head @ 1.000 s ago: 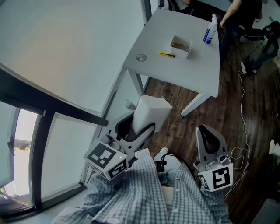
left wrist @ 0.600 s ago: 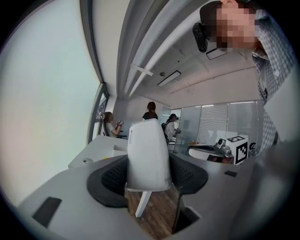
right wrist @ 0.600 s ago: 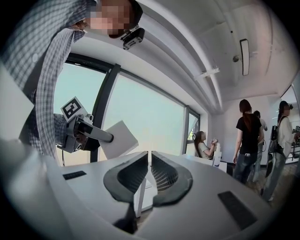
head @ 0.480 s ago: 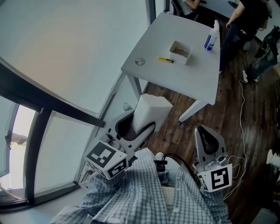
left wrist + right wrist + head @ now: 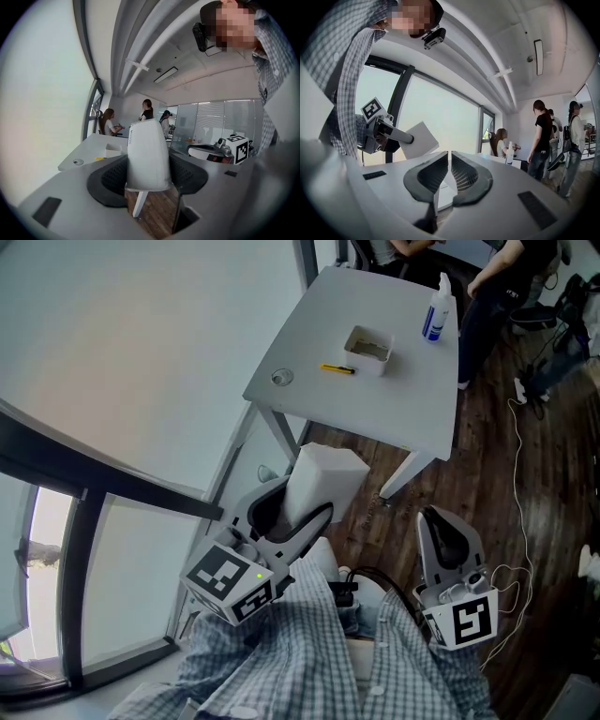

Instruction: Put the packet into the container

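Between the jaws of the left gripper (image 5: 148, 183) sat the packet (image 5: 147, 152), white and upright, pads pressed on both its sides, so it was gripped. In the head view the packet stuck out past the jaws, held in the air above the wood floor (image 5: 487, 456), close in front of the person's checked shirt (image 5: 309, 652). The right gripper (image 5: 450, 174) had its jaws together bar a thin slit, with nothing between them. It hung over the floor to the right of the left gripper, apart from it. A white cable (image 5: 520, 484) trailed over the floor beside it.

Further out stood the tabletop (image 5: 403, 390), pale grey, well apart from both grippers. On it was the container (image 5: 367, 349), a small open white tray near the middle. A yellow pen (image 5: 337, 368) lay just left of it. A small round thing (image 5: 280, 378) sat near the left edge, too small to tell what. A spray bottle (image 5: 433, 317) stood upright near the far edge. The packet was well apart from the container, not in it. A person in black (image 5: 497, 287) stood at the tabletop's far corner.
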A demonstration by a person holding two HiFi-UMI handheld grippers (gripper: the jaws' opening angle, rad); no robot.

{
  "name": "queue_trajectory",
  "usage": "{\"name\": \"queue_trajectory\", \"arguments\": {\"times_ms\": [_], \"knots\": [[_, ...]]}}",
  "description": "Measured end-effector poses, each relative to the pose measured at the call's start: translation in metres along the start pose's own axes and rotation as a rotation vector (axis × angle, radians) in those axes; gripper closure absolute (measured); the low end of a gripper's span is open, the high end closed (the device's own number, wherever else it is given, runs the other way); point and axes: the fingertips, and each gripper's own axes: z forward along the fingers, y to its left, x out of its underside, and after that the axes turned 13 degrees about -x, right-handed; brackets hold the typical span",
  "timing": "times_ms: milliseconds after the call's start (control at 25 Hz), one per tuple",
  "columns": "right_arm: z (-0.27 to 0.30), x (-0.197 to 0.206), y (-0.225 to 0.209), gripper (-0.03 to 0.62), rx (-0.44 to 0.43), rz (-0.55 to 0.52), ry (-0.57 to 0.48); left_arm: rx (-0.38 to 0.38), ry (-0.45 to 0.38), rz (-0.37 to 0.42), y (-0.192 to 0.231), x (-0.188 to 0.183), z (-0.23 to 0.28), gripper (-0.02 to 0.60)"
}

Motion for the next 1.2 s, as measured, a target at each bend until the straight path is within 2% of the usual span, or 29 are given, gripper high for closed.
{"name": "queue_trajectory", "arguments": {"times_ms": [680, 1200], "knots": [[0.025, 0.01, -0.043, 0.562, 0.079, 0.035, 0.02, 0.042, 0.02, 0.014, 0.027, -0.015, 0.053, 0.316], [0.095, 0.004, -0.088, 0.562, 0.092, 0.062, 0.041, 0.044, 0.052, 0.007, 0.09, -0.041, 0.113, 0.316]]}}
